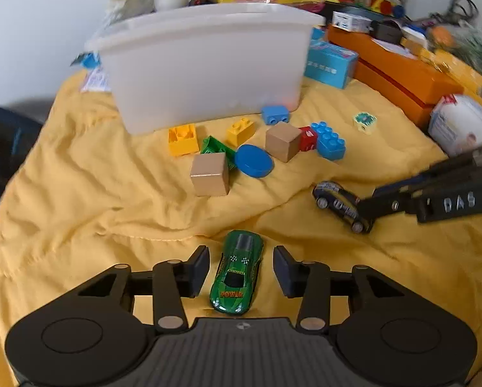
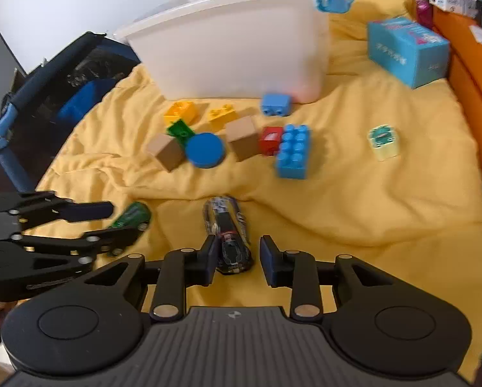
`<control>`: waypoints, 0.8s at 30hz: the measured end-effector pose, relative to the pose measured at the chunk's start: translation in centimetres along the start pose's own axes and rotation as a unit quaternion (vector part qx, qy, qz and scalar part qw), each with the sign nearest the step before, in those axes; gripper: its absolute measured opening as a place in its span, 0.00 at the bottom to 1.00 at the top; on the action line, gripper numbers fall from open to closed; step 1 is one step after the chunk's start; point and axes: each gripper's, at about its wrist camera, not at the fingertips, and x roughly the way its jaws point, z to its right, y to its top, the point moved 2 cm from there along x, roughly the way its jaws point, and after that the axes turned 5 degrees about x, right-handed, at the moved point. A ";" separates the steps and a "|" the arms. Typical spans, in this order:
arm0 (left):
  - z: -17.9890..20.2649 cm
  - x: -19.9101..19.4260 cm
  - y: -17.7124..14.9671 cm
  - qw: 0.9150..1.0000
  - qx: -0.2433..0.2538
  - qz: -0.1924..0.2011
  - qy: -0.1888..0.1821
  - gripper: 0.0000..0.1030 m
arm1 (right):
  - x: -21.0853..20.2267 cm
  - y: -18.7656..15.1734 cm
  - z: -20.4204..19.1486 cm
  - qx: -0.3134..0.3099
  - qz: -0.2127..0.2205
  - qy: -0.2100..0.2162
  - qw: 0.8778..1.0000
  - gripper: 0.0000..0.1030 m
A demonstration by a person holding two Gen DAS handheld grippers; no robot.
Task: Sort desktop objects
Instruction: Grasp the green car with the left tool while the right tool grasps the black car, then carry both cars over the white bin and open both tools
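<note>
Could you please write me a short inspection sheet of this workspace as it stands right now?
Surface: wrinkled yellow cloth.
Job's things: green toy car, black toy car, white bin, building bricks, two wooden cubes, blue disc.
Clutter: orange box, blue carton, packets at the back.
Grippers: left gripper open, green car between its fingers untouched; right gripper open around black car.
Cables: dark tangle, far right.
Surroundings: white wall.

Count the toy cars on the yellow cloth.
2. The green car lies between the left gripper's jaws; the black car between the right gripper's jaws. The bin may hide more.
</note>
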 end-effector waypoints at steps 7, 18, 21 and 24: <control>-0.3 0.1 -0.5 1.000 0.001 -0.011 -0.007 0.47 | 0.0 0.0 -3.3 -0.118 0.026 -0.039 0.992 0.54; -1.5 0.8 -1.3 0.999 -0.026 -0.019 -0.044 0.33 | 2.8 -1.0 -3.9 -0.124 -0.005 -0.065 0.990 0.32; -1.9 -0.1 -0.6 0.998 -0.030 -0.003 -0.052 0.32 | 2.4 -0.8 -4.2 -0.130 -0.008 -0.066 0.989 0.32; -2.5 -2.4 1.4 0.998 -0.018 0.046 -0.036 0.32 | 1.2 0.1 -4.6 -0.134 0.009 -0.069 0.989 0.32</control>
